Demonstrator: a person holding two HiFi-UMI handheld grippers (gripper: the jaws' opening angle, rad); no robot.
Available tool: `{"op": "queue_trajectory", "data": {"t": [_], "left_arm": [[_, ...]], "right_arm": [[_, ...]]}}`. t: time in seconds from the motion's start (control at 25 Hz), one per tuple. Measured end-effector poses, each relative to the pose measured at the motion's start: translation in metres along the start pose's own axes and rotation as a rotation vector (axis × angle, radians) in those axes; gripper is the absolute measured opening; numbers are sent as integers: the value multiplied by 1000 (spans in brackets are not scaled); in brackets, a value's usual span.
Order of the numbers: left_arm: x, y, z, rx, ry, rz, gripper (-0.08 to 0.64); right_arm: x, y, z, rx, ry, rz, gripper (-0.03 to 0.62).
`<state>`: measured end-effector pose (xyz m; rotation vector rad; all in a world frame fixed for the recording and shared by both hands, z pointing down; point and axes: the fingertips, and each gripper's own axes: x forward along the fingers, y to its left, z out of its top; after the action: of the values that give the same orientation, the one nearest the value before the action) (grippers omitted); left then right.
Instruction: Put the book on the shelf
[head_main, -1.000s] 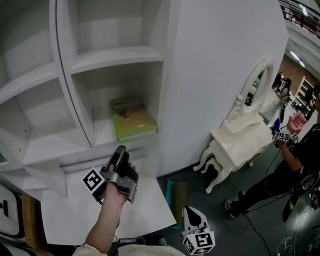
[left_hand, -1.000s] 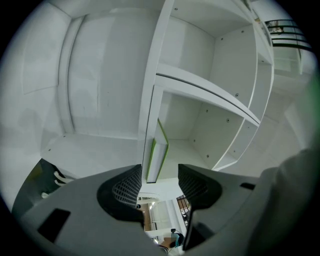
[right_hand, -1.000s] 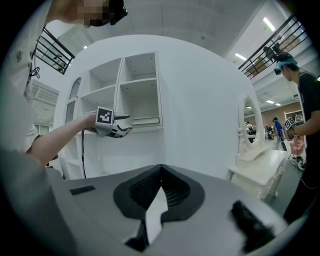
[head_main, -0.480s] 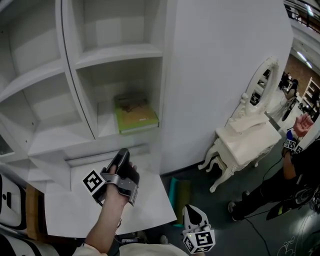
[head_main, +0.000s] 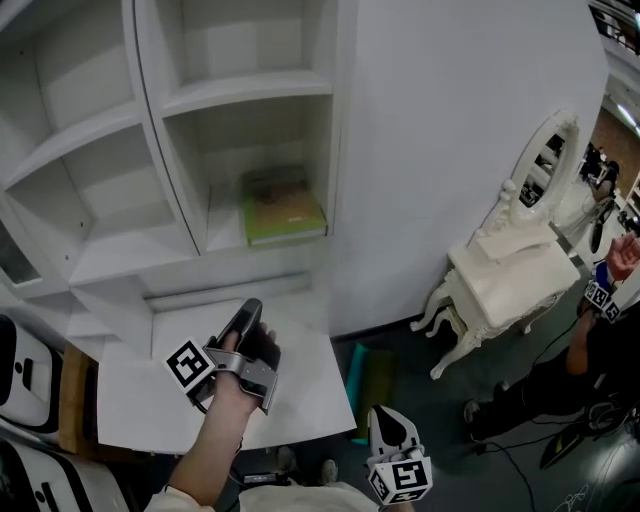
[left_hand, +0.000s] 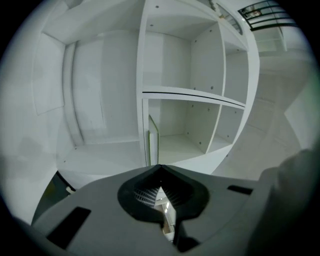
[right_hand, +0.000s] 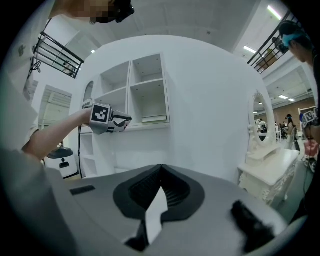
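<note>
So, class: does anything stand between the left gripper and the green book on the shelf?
Nothing visible does. The green book lies flat in an open-fronted shelf compartment; the left gripper, jaws just closed on nothing, faces it across open air.

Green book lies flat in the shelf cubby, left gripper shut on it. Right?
Not on it. The book lies flat in the shelf cubby, but the left gripper is apart from it, out in front, as the head view shows. Its fingers have just closed with nothing between them.
</note>
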<state>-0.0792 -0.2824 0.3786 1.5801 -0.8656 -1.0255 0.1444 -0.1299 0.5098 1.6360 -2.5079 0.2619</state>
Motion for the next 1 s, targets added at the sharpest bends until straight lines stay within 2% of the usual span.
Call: {"op": "queue_trajectory", "data": {"t": [0.08,0.28,0.48,0.6,0.76,0.84,0.92,1.0], "left_arm": [[-7,-3,-6,51,7,-6,9],[-27,0,-28,91,69,-31,8],[-56,5,-51,258,109,-10,8],[-77,13,-58,417,140,25,8],[-100,9,-68,737,190,28,8],[-110,6,-78,869,214,11,8],[-120,5,-90,942,242,-27,8],[-130,12,-97,1020,253,-18,8]], "right_arm": [[-1,-1,-3,0,5,17,12],[3,3,-7,-7,13,76,12],[12,15,-10,-22,20,153,12],[23,27,-11,-53,16,212,12],[36,53,-6,-88,-5,310,12],[39,67,0,-115,-22,348,12],[42,82,9,-148,-45,380,12],[42,96,18,-181,-73,408,12]]}}
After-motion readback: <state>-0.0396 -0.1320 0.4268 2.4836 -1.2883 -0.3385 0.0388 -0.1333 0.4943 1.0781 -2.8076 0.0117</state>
